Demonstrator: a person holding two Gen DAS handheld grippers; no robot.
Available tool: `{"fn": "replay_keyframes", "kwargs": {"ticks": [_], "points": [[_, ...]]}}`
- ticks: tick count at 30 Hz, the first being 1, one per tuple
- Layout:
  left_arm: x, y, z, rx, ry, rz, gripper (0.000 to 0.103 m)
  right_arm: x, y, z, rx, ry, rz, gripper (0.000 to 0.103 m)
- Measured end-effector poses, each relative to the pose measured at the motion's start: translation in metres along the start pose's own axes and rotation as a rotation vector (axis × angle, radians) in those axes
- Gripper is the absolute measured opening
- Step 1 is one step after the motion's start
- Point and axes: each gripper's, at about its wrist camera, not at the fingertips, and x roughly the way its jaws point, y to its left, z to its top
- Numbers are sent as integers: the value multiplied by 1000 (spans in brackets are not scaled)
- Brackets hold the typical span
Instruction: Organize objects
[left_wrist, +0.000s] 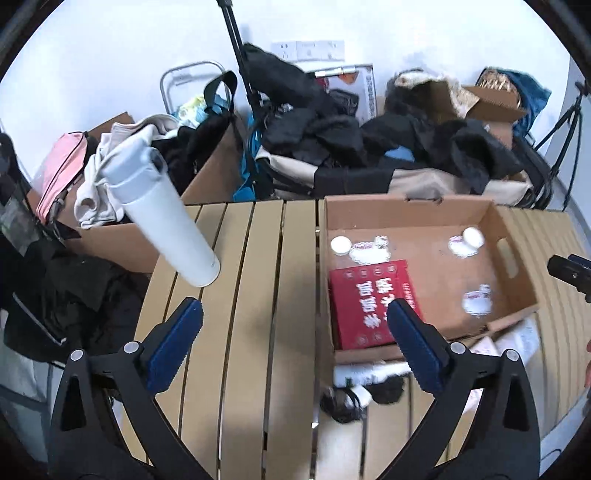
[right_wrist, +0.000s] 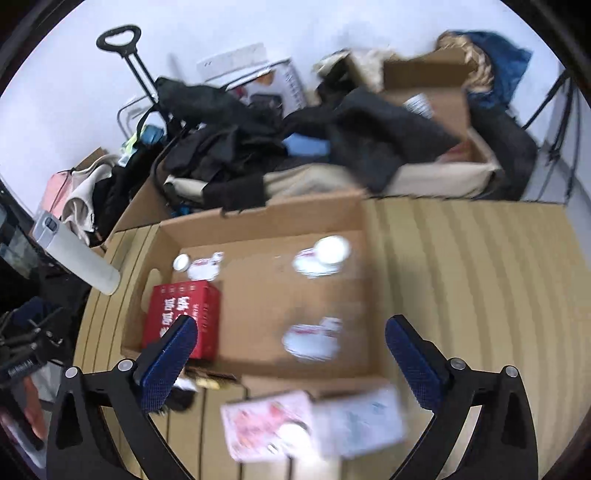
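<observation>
A shallow cardboard box (left_wrist: 513, 280) sits on a slatted tan table (left_wrist: 251, 295). In it are a red box with Chinese print (left_wrist: 365, 299) and three clear bottles with white caps and labels (left_wrist: 364, 249). A white thermos (left_wrist: 162, 214) stands tilted at the table's far left corner. My left gripper (left_wrist: 295, 317) is open and empty, above the table by the box's left wall. In the right wrist view, my right gripper (right_wrist: 290, 332) is open and empty above the box (right_wrist: 258, 218), with the red box (right_wrist: 181, 317) at its left and a blurred bottle (right_wrist: 314, 341) between the fingers.
Pink and pale packets (right_wrist: 314, 424) lie on the table in front of the box. Small black items (left_wrist: 343, 402) lie near them. Behind the table are cardboard boxes, dark clothes (left_wrist: 332, 122), a pink bag (left_wrist: 62, 166), a trolley handle (right_wrist: 122, 40) and a tripod (left_wrist: 565, 122).
</observation>
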Motion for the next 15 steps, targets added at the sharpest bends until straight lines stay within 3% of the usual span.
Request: {"fn": "replay_keyframes", "kwargs": {"ticks": [7,10,13,15], "points": [[-69,1,-30,14,-66,8,101,-66,-1,-32,-34,-35,0,103],[-105,7,-63,23,-100,-4,103,-101,6,-71,-90,-54,50,103],[-133,8,-105,75,-84,-35,103,-135,15,-124,-153,-79,113,103],[-153,14,-138,60,-83,-89,103,-158,19,-160,-174,-111,152,103]]}}
